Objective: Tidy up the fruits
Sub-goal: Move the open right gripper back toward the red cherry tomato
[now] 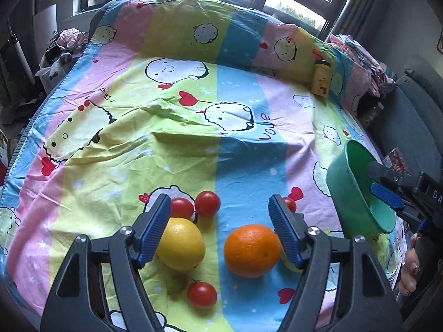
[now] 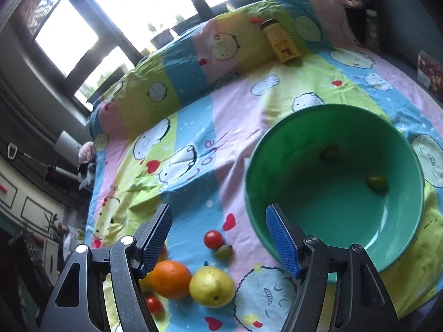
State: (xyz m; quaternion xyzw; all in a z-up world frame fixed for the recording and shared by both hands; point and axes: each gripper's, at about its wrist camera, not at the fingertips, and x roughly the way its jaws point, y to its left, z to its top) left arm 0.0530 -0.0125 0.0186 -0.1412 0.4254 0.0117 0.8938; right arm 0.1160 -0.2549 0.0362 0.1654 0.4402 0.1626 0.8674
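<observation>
Fruits lie on bed sheet, near edge. Orange right of lemon, apart. Two tomatoes just behind lemon, touching each other; another tomato nearer, between lemon and orange. Pear just right of orange. Bowl far right; two small fruits inside, possibly olives. Bottle far right, against raised bedding.
</observation>
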